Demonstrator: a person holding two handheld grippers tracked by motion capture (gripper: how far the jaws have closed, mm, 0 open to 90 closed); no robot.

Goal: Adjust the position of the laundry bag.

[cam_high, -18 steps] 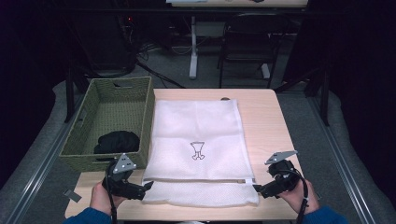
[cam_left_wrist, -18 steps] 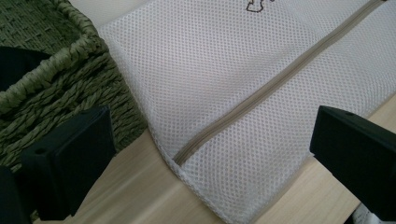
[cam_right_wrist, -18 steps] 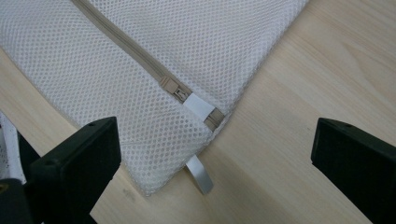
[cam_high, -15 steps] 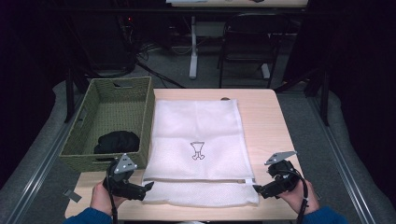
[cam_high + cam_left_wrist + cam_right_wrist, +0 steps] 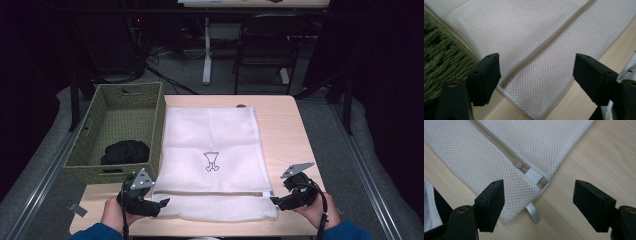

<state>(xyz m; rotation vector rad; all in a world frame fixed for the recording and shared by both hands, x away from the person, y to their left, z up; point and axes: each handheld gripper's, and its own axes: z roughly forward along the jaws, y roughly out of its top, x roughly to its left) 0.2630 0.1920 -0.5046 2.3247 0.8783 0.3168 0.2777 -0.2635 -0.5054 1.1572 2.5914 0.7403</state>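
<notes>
A: Starting at the left, what is sitting beside the flat white mesh laundry bag (image 5: pixel 211 155)?

B: A rectangular olive-green woven basket (image 5: pixel 87 135) is standing just left of the bag, its long wall running along the bag's left edge. A crumpled black cloth (image 5: pixel 125 151) is lying in the basket's near end; the rest of the coarse plaited floor is showing bare.

A: And the bag itself?

B: It is lying flat in the middle of the pale wooden table (image 5: pixel 282 130), an oblong of fine honeycomb netting with a small dark printed figure (image 5: pixel 212 161) at its centre. A beige zipper (image 5: pixel 541 47) is running across it near the person's edge, and a narrow strip of mesh is lying below that seam.

A: What is the left gripper (image 5: pixel 159 202) doing?

B: It is hovering at the bag's near left corner, with its two black jaws standing apart, released and pinching nothing. In the left gripper view the zipper's closed end is lying between them, with the basket's rough weave off to the left.

A: And to the right of the bag?

B: The right gripper (image 5: pixel 275 201) is pointing at the bag's near right corner, jaws likewise spread and gripping nothing. In the right gripper view the zipper slider (image 5: pixel 520 165) and a small white tab (image 5: pixel 533 176) are sitting between them, and a white ribbon loop (image 5: pixel 533 212) is poking out from under the corner onto the smooth wood grain.
</notes>
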